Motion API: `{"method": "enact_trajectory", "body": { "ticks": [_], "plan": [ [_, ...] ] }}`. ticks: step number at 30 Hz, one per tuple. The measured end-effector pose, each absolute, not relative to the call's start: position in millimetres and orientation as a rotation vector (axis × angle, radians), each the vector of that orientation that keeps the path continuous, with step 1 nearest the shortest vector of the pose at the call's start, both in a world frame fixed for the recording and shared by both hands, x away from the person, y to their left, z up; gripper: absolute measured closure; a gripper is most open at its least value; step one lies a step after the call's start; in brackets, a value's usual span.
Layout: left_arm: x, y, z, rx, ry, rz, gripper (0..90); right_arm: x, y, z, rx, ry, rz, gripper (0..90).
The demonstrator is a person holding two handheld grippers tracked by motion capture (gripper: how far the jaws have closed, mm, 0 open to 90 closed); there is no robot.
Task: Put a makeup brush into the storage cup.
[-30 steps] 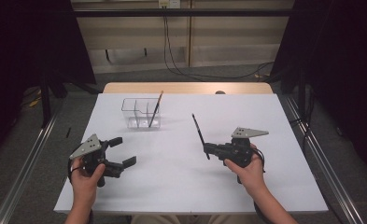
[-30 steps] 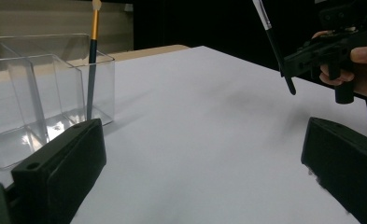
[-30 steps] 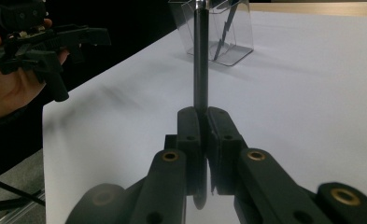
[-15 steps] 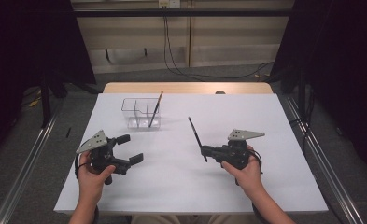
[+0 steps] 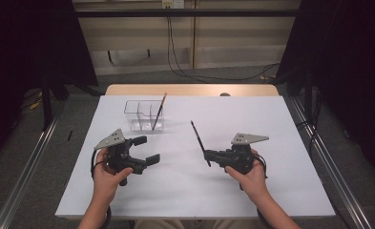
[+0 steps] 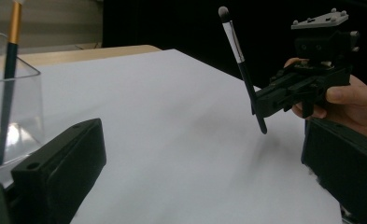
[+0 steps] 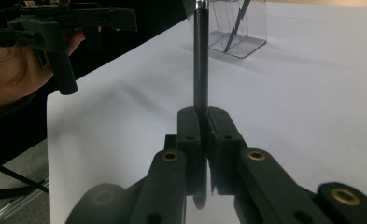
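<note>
We see a big white table [image 5: 185, 191] with a wooden strip along its far edge. On it, near the far left corner, stands a clear box [image 5: 143, 115] with a long brush [image 5: 158, 111] leaning inside. Nothing lies between the box and our two tools. Our left gripper [image 5: 146, 150] hovers near the left edge, in front of the box, its jaws wide apart and holding nothing. Our right gripper [image 5: 208, 155] hovers to the right of the middle, jaws squeezed tight on a thin black makeup brush [image 5: 199, 139], whose soft tip [image 6: 223, 11] points up, tilted toward the box.
</note>
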State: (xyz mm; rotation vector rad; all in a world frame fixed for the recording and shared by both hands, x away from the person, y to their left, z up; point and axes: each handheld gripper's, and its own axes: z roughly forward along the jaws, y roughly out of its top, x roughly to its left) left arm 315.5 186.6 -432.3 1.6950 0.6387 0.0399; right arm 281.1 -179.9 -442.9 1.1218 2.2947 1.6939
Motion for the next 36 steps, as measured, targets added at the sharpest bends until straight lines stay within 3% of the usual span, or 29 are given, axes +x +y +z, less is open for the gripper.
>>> {"method": "enact_trajectory", "body": {
  "ticks": [23, 36],
  "plan": [
    [323, 143, -431, 1.695, 0.576, -0.018, 3.5, 281, -177, -443, 1.105, 2.305, 1.705, 84.6],
    [326, 124, -432, 1.700, 0.545, -0.045, 15.0, 280, -173, -443, 1.092, 2.318, 1.709, 84.6]
  ]
}}
